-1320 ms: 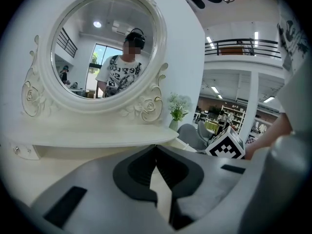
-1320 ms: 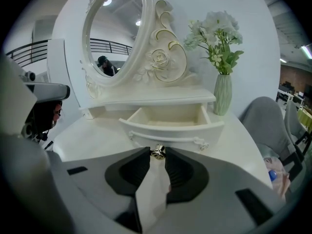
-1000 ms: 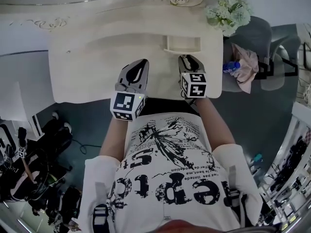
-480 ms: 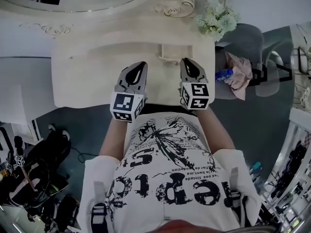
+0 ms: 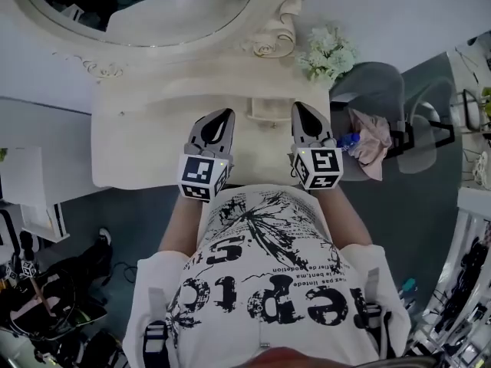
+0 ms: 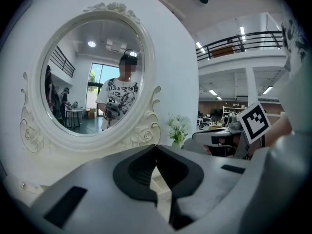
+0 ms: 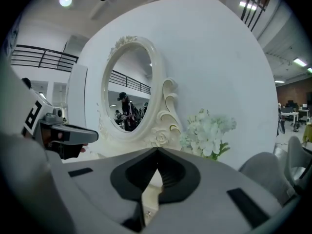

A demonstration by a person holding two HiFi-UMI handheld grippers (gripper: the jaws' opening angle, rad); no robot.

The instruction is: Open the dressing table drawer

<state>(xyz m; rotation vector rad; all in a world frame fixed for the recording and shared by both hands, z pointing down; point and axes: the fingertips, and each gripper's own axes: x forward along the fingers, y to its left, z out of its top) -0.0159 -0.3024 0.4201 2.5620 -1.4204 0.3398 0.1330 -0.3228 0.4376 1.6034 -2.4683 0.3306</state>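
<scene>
The cream dressing table (image 5: 138, 140) carries a small drawer (image 5: 268, 110) that stands pulled out from its back section, in front of the oval mirror (image 5: 153, 14). My left gripper (image 5: 222, 115) hovers to the drawer's left, its jaws shut and empty (image 6: 156, 146). Just right of the drawer hangs my right gripper (image 5: 301, 106); its jaws have just closed, tips together with nothing between them (image 7: 157, 151). Both point toward the mirror. A sliver of the drawer (image 7: 150, 182) shows below the right jaws.
White flowers (image 5: 326, 52) stand at the table's back right corner. A grey chair (image 5: 383, 90) with a pink cloth (image 5: 372, 140) and a blue bottle (image 5: 350, 139) stands right of the table. Bags and gear lie on the floor at lower left (image 5: 46, 297).
Both grippers have lifted off the tabletop, the right one farther. The right jaws went from open to shut with nothing in them.
</scene>
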